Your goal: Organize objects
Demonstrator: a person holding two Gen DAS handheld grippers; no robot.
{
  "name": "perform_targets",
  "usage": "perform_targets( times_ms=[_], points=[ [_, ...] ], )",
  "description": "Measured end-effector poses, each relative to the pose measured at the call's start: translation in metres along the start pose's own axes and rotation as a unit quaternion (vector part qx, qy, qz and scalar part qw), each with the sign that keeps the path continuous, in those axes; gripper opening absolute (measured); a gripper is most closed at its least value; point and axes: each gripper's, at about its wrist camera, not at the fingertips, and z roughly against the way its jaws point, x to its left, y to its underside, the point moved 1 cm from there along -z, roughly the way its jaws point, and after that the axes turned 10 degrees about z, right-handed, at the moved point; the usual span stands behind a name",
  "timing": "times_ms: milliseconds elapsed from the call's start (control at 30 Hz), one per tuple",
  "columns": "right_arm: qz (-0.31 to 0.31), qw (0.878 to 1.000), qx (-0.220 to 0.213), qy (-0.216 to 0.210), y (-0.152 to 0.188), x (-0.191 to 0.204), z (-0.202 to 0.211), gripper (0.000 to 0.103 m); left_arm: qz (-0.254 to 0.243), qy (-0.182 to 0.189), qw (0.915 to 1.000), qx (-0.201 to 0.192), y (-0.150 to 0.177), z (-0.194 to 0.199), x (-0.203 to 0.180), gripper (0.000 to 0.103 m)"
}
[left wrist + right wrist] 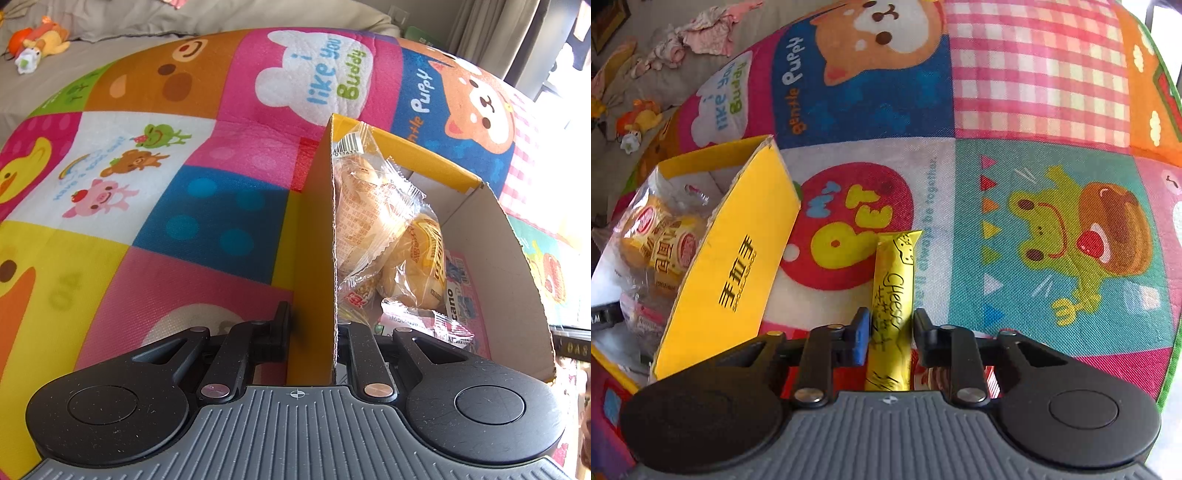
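**Cheese stick lined up, box wall pinched**

My left tool (pixel 312 332) straddled the near wall of the yellow box (pixel 314 240), jaws narrow around the cardboard, steadying it on the play mat (pixel 147 184). Snack packets (pixel 388 229) already lay inside. My right tool (pixel 890 328) stood narrow around the cheese stick (pixel 895 280), which lay on the mat at the box's 3 o'clock; I could not tell whether the pads truly gripped. The slick wrapper might slip, or the thin wall buckle.

Left tongs (pixel 312 328) clamped, right tongs (pixel 891 325) agape.
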Motion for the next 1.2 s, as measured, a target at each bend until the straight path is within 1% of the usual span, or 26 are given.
perform_targets(
  times_ms=[233, 433, 667, 733, 800, 967, 1000, 1033, 1067, 1133, 1167, 1200],
  points=[
    [0.02, 0.999, 0.006, -0.03, 0.031, 0.021, 0.03, 0.021, 0.0, 0.0, 1.0, 0.0, 0.0, 0.0, 0.0, 0.016],
    [0.031, 0.998, 0.013, -0.054, 0.068, 0.039, 0.065, 0.021, 0.0, -0.003, 1.0, -0.004, 0.001, 0.001, -0.001, 0.016],
    [0.031, 0.997, -0.024, -0.061, 0.083, 0.053, 0.106, 0.02, -0.01, -0.001, 0.9999, -0.014, 0.004, 0.002, 0.0, 0.016],
    [0.043, 0.996, -0.034, -0.063, 0.088, 0.061, 0.112, 0.02, -0.016, 0.002, 0.9997, -0.02, 0.005, 0.001, 0.0, 0.016],
    [0.051, 0.996, -0.04, -0.058, 0.098, 0.071, 0.113, 0.021, -0.016, 0.005, 0.9996, -0.023, 0.005, 0.001, 0.001, 0.016],
    [0.058, 0.997, -0.048, -0.008, 0.128, 0.079, 0.11, 0.023, -0.017, 0.007, 0.9996, -0.023, 0.005, 0.002, 0.001, 0.016],
    [0.057, 0.997, -0.053, 0.005, 0.133, 0.075, 0.112, 0.027, -0.017, 0.008, 0.9995, -0.024, 0.005, 0.001, 0.001, 0.016],
    [0.052, 0.997, -0.058, 0.013, 0.136, 0.07, 0.115, 0.035, -0.016, 0.009, 0.9995, -0.025, 0.005, 0.002, 0.001, 0.016],
    [0.04, 0.997, -0.066, 0.018, 0.139, 0.06, 0.118, 0.039, -0.015, 0.01, 0.9995, -0.026, 0.005, 0.002, 0.002, 0.016],
    [0.008, 0.996, -0.08, 0.032, 0.14, 0.039, 0.124, 0.052, -0.012, 0.012, 0.9995, -0.027, 0.005, 0.002, 0.003, 0.016],
    [-0.009, 0.995, -0.085, 0.041, 0.139, 0.027, 0.125, 0.055, -0.012, 0.012, 0.9995, -0.028, 0.006, 0.001, 0.003, 0.016],
    [-0.026, 0.994, -0.091, 0.051, 0.138, 0.016, 0.126, 0.061, -0.013, 0.013, 0.9994, -0.029, 0.006, 0.001, 0.003, 0.016]
  ],
)
